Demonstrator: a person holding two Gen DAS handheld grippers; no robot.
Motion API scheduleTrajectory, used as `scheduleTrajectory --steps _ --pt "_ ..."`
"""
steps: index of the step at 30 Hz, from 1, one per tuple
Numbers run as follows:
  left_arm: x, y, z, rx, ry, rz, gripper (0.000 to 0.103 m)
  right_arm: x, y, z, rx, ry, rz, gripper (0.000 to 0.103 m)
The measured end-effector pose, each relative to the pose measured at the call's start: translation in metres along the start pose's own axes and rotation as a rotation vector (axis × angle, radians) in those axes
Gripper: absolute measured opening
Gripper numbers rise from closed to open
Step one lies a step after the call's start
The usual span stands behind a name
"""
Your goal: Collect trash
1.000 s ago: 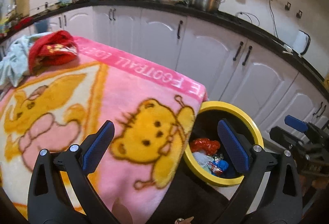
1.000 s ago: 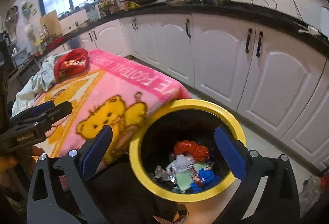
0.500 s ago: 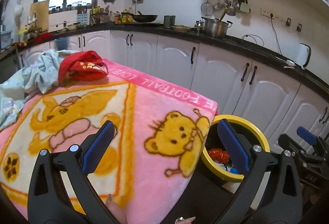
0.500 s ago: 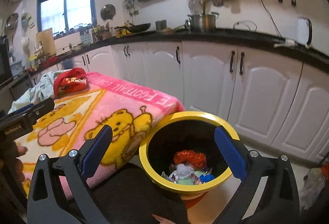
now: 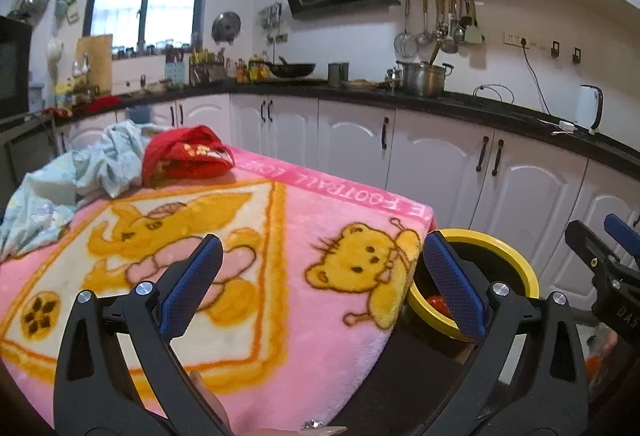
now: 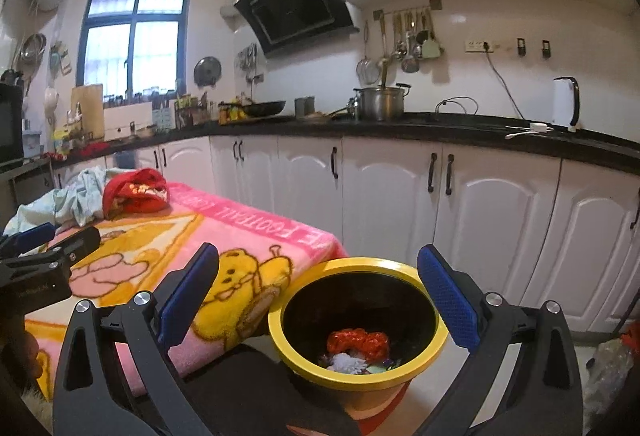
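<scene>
A yellow-rimmed black trash bin (image 6: 436, 332) stands on the floor at the right end of the table; it also shows in the left wrist view (image 5: 516, 268). Crumpled trash lies in it, with a red wrapper (image 6: 358, 342) on top. My left gripper (image 5: 320, 284) is open and empty above the pink bear blanket (image 5: 260, 236). My right gripper (image 6: 320, 292) is open and empty above the bin's left rim. The right gripper also shows at the right edge of the left wrist view (image 5: 608, 260); the left one shows at the left edge of the right wrist view (image 6: 44, 256).
A red cloth (image 5: 186, 154) and a pale blue cloth (image 5: 84, 172) lie at the blanket's far end. White cabinets (image 6: 400, 188) under a black counter run behind. A plastic bag (image 6: 612, 360) lies on the floor at the right.
Both grippers have risen and tilted up from the bin and blanket; the views now take in the wall and upper cabinets. Both stay open and empty.
</scene>
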State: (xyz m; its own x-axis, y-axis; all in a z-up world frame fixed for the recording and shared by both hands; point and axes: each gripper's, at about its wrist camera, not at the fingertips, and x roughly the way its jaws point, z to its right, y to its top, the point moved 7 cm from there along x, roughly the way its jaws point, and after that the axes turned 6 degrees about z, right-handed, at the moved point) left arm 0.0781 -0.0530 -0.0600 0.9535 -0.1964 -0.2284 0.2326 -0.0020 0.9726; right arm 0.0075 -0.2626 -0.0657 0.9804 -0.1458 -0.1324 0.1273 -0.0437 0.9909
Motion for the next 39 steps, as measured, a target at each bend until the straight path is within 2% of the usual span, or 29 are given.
scheduleTrajectory --steps 5,17,39 --pt "-0.010 -0.004 0.000 -0.015 -0.010 0.030 0.092 -0.003 -0.008 -0.001 0.005 0.011 -0.005 0.097" --pt "-0.015 -0.006 -0.005 -0.023 0.000 0.036 0.092 -0.003 -0.016 -0.014 -0.031 0.047 -0.022 0.097" --pt "-0.016 -0.005 -0.008 -0.027 0.012 0.035 0.092 -0.003 -0.018 -0.015 -0.030 0.047 -0.035 0.097"
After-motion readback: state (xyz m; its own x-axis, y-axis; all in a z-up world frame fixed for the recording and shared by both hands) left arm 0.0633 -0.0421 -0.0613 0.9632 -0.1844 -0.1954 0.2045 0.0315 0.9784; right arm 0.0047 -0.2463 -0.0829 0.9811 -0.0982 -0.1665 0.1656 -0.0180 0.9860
